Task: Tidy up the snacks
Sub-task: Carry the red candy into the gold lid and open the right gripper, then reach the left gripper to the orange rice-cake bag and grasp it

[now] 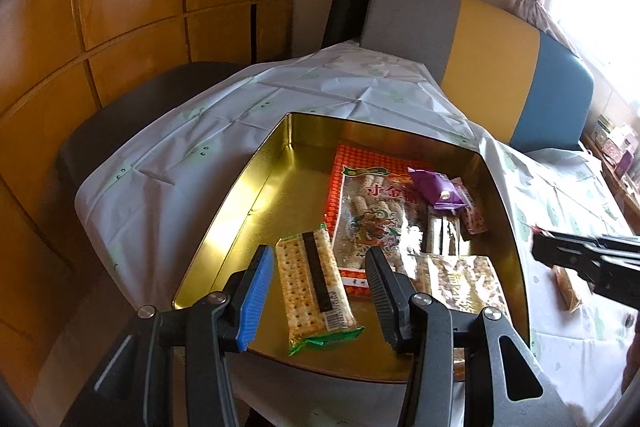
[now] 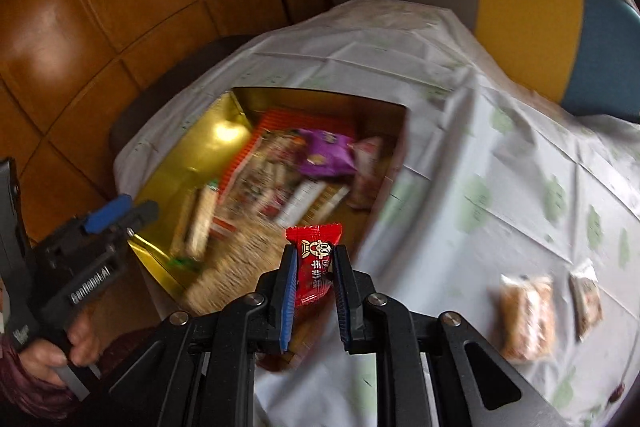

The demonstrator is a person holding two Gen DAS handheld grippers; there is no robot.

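Observation:
A gold tin [image 1: 240, 195] sits on the table and holds several snacks. My left gripper [image 1: 320, 267] is open above the tin's near end, its fingers on either side of a cracker pack [image 1: 310, 287] that lies on the tin floor. A large red snack bag [image 1: 372, 203] and a purple packet [image 1: 434, 189] lie deeper in the tin. My right gripper [image 2: 316, 267] is shut on a red candy [image 2: 314, 259] and holds it above the tin's near right corner [image 2: 384, 187]. The right gripper also shows in the left wrist view [image 1: 584, 259].
Two small wrapped snacks [image 2: 528, 315] [image 2: 586, 291] lie on the white tablecloth [image 2: 480, 147] right of the tin. A chair with grey, yellow and blue back [image 1: 492, 75] stands behind the table. Wooden panels [image 1: 120, 7] are at the left.

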